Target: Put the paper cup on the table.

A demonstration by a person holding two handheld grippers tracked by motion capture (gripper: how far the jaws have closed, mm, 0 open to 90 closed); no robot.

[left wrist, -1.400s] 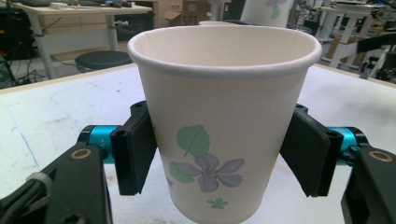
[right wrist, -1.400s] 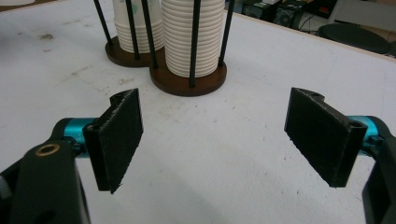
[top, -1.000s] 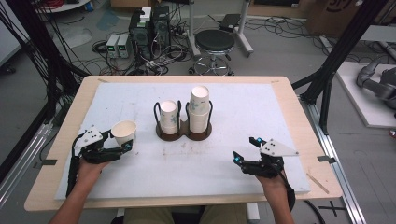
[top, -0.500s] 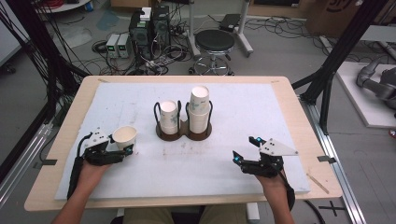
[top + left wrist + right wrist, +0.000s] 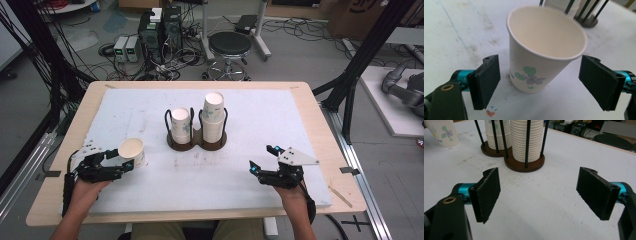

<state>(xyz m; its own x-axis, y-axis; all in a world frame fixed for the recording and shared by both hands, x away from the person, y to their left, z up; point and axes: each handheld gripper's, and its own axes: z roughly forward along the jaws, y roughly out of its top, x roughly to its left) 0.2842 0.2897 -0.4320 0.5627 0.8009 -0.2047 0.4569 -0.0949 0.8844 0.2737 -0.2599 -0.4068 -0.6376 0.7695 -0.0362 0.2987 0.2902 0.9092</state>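
- Left of centre in the high view, a white paper cup with a green-and-purple flower print [image 5: 133,152] stands upright on the white mat [image 5: 300,115], mouth up; in the left gripper view its cream inside [image 5: 546,32] looks empty.
- Around that cup, the left gripper [image 5: 120,161] has its jaws spread wide, having just been opening; the cup stands between the black pads [image 5: 489,77] with a clear gap on each side, so nothing is gripped.
- At the middle of the high view, a dark brown double-ring cup holder with thin black upright rods [image 5: 196,142] carries two stacks of white paper cups: a short stack [image 5: 181,125] in its left ring and a taller stack [image 5: 213,116] in its right ring.
- From the right gripper view, the taller stack [image 5: 527,140] shows many nested rims inside the rods, and the flowered cup [image 5: 442,132] sits at the upper left of the frame, well apart from the holder.
- Lower right in the high view, the right gripper [image 5: 263,159] rests low over bare mat with its jaws wide apart and nothing between them.
- Between the two grippers the mat's lower half lies open, stained here and there.
- Beyond the mat a light wooden table edge [image 5: 320,112] runs on all sides, with black frame poles [image 5: 350,90] close to its right side.
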